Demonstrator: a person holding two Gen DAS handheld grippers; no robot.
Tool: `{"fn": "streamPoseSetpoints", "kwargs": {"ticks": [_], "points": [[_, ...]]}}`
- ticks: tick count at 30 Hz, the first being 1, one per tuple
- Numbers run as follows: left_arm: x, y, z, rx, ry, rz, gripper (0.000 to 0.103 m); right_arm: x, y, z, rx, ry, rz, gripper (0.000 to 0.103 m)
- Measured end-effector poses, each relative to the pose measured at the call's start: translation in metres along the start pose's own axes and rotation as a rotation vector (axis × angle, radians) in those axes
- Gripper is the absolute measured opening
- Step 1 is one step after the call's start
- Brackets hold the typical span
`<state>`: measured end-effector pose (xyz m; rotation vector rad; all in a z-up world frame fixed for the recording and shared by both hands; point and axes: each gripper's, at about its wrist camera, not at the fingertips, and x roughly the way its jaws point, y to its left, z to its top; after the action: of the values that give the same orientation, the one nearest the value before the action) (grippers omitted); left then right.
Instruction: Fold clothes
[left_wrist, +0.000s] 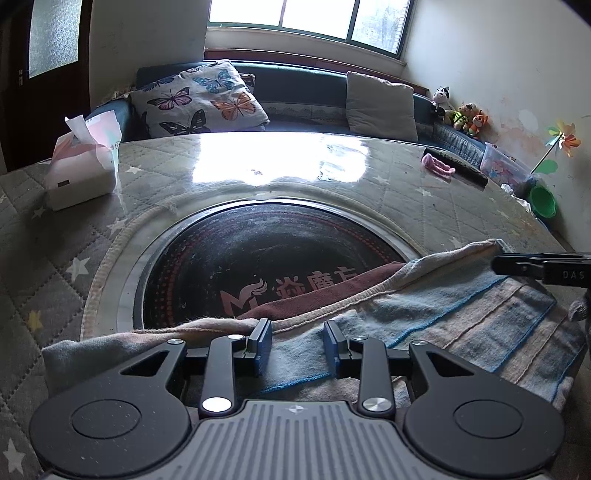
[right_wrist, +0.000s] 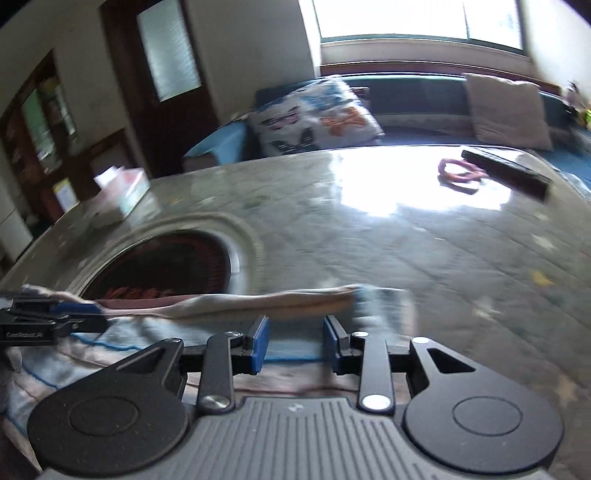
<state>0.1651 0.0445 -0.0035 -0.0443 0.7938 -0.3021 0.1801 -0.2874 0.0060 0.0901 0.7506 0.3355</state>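
The striped cloth (left_wrist: 424, 314) lay folded on the near edge of the quilted surface (left_wrist: 424, 192), its long axis running from about eight o'clock to two o'clock in the left wrist view, the pale blue and beige stripes following that same line. Its far edge overlapped the dark round panel (left_wrist: 258, 258) set into the surface. The left gripper (left_wrist: 297, 347) hovered over the cloth's near part with its jaws parted and nothing between the blue pads. The right gripper (right_wrist: 294, 343), seen through motion blur, also stood with jaws apart over the cloth (right_wrist: 229, 306), gripping nothing. At ten o'clock a tissue box (left_wrist: 83, 166) held a white tissue sticking up from its slot. At one o'clock a pink band (left_wrist: 437, 164) lay just beside a dark flat bar (left_wrist: 461, 166).
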Motion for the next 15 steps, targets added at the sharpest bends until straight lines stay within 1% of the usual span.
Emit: {"fn": "streamPoseSetpoints", "kwargs": {"ticks": [2, 4, 6, 9, 10, 12, 14, 15], "points": [[0.0, -0.001, 0.0, 0.002, -0.001, 0.002, 0.035, -0.002, -0.015, -0.004, 0.029, -0.003, -0.003, 0.031], [0.0, -0.002, 0.0, 0.004, 0.001, 0.006, 0.036, -0.002, -0.03, -0.007, 0.068, -0.004, 0.016, 0.026], [-0.002, -0.003, 0.001, -0.001, 0.001, 0.009, 0.038, -0.004, -0.033, -0.006, 0.082, -0.006, 0.02, 0.025], [-0.009, -0.006, 0.0, 0.001, -0.01, 0.014, 0.041, -0.009, -0.029, 0.001, 0.069, -0.036, 0.019, 0.027], [-0.012, -0.006, 0.0, 0.003, -0.016, 0.015, 0.044, -0.009, -0.029, 0.002, 0.066, -0.039, 0.019, 0.027], [-0.017, -0.006, -0.003, 0.005, -0.022, 0.023, 0.047, -0.002, -0.03, 0.006, 0.069, -0.025, 0.011, 0.027], [-0.022, -0.005, -0.005, 0.001, -0.021, 0.034, 0.047, 0.009, -0.031, 0.005, 0.051, 0.013, -0.009, 0.027], [-0.026, -0.005, -0.007, 0.004, -0.027, 0.037, 0.047, 0.006, -0.032, 0.005, 0.055, 0.009, -0.005, 0.027]]}}
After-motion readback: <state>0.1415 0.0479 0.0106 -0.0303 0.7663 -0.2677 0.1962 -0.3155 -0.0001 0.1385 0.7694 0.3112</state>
